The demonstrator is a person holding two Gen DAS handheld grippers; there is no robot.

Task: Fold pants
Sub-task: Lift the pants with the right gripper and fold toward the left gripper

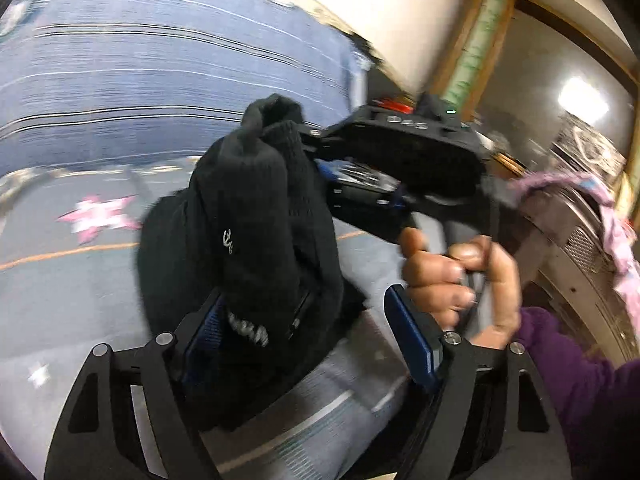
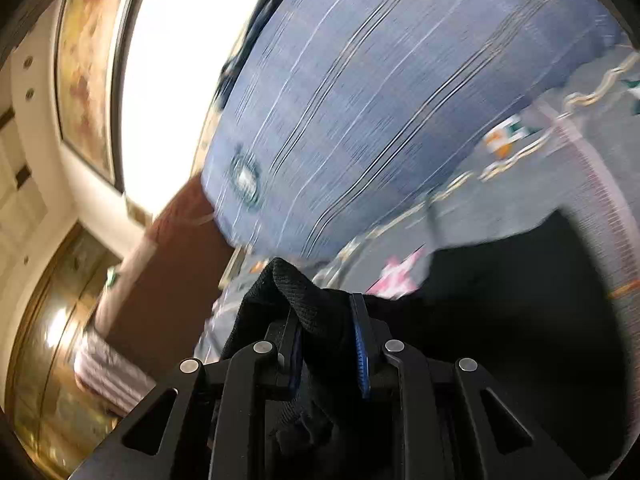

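Observation:
The black knit pants [image 1: 248, 248] hang bunched between both grippers above the bed. In the left wrist view my left gripper [image 1: 316, 332] stands wide open, with the pants draped against its left finger [image 1: 204, 336] and a gap to the right finger [image 1: 412, 340]. The right gripper's body [image 1: 408, 148] and the hand holding it show just beyond. In the right wrist view my right gripper [image 2: 326, 344] is shut on a fold of the pants [image 2: 308, 300], and the rest of the fabric [image 2: 520, 300] trails down to the right.
A blue striped blanket [image 1: 160, 80] [image 2: 380, 100] lies on the grey patterned bedsheet [image 1: 72, 288]. A pink cloth [image 1: 600, 216] hangs over a grey appliance at the right. A brown headboard [image 2: 168, 280] and a bright window [image 2: 172, 60] are to the left.

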